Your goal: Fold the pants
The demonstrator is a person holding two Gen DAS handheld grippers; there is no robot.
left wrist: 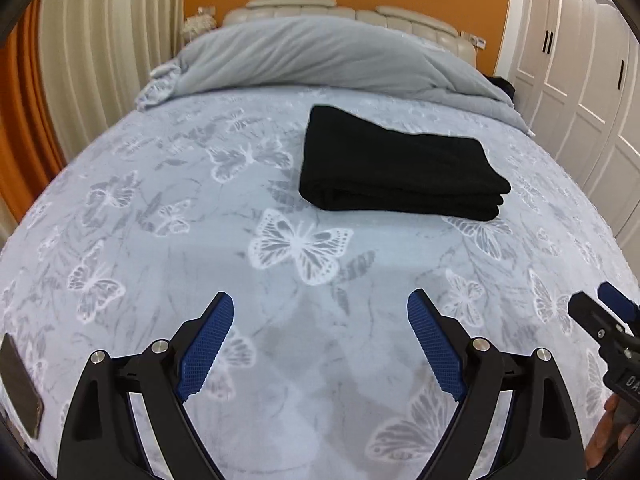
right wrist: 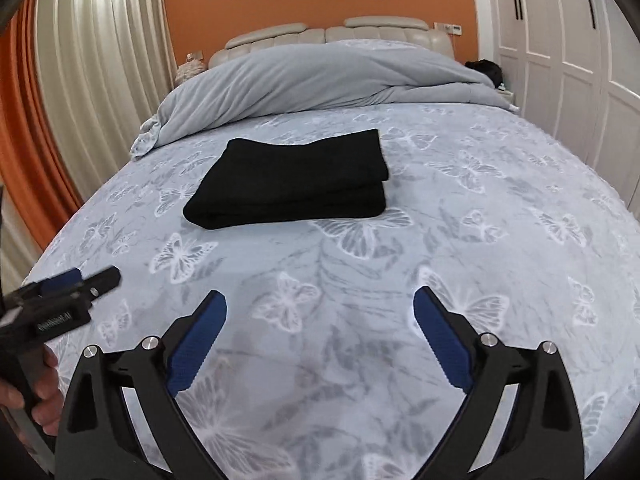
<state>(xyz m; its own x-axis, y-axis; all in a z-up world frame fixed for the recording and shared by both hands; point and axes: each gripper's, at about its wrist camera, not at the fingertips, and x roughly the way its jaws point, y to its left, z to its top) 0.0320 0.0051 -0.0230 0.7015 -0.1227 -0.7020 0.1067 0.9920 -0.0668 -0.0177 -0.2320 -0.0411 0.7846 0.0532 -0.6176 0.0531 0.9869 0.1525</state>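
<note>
Butterfly-print bedsheet [left wrist: 160, 208], grey duvet [left wrist: 304, 56] bunched by headboard [right wrist: 328, 34], phone [left wrist: 20, 388] near edge

Left wrist view: low over foot of bed [left wrist: 160, 240], facing headboard [left wrist: 340, 10], own fingers in foreground. Right wrist view: similar height and heading, set further right (folded pants [right wrist: 292, 184] sit left of centre here, right of centre in left view). Both share bedspread, pants, duvet [right wrist: 320, 76], orange wall; each catches other gripper at frame edge

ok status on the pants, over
Left gripper open, empty. Right gripper open, empty. Pants folded on bed, untouched. Nothing in the way.
</note>
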